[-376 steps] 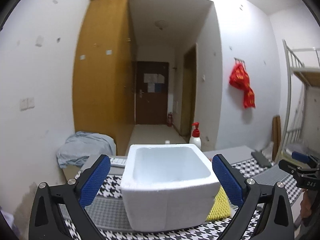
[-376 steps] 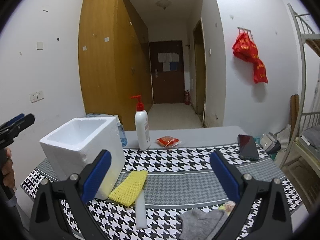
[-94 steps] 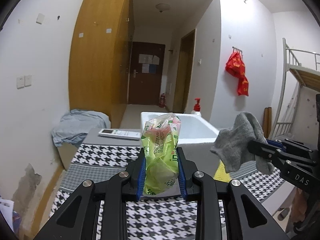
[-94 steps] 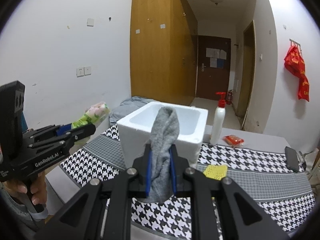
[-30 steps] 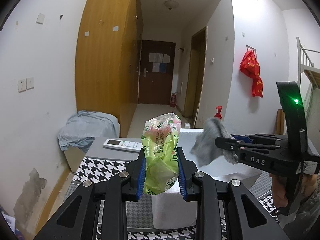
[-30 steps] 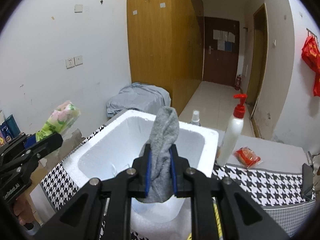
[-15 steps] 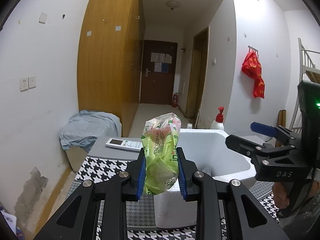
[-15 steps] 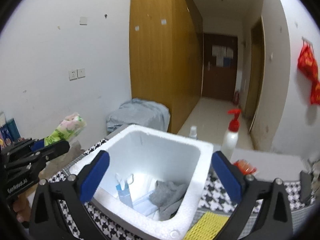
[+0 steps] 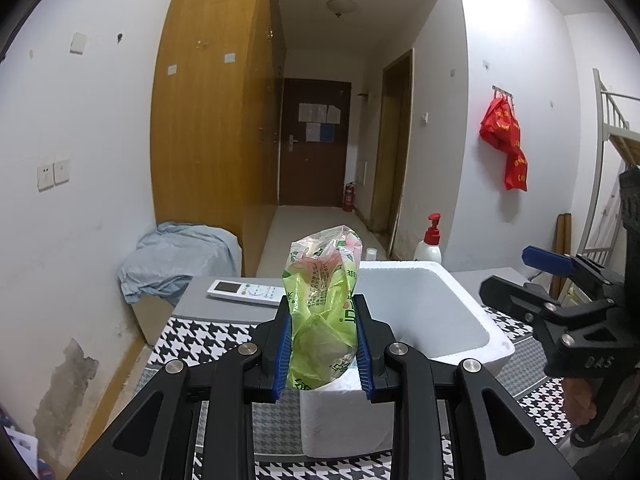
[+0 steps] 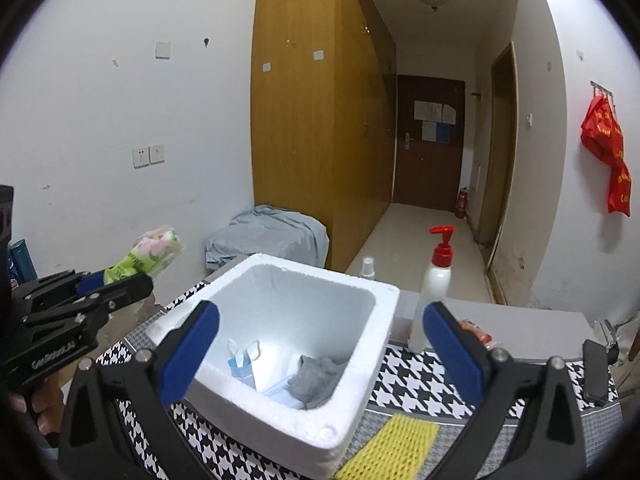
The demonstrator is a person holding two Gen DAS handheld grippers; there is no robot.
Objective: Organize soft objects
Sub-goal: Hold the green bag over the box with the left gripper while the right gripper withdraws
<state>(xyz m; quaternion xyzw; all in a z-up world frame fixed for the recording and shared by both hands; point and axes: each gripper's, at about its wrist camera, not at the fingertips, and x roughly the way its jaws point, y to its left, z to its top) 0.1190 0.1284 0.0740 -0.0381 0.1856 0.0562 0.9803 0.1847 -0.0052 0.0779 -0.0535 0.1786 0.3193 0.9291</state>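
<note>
My left gripper (image 9: 323, 344) is shut on a green and pink plastic tissue pack (image 9: 323, 300), held upright in the air just left of the white foam box (image 9: 460, 320); the pack also shows in the right wrist view (image 10: 154, 254). My right gripper (image 10: 320, 352) is open and empty above the foam box (image 10: 352, 400). A grey sock (image 10: 316, 376) lies inside the box beside a blue and white mask (image 10: 244, 364). A yellow mesh cloth (image 10: 390, 448) lies on the table in front of the box.
A houndstooth cloth covers the table (image 10: 420, 384). A pump bottle with a red top (image 10: 434, 292) and a red snack packet (image 10: 474, 330) stand behind the box. A white remote (image 9: 244, 291) lies at the back left. A dark phone (image 10: 596, 372) lies at the right.
One second ago my right gripper was shut on the grey sock over the box; it has opened and the sock now lies inside. My left gripper still holds the tissue pack.
</note>
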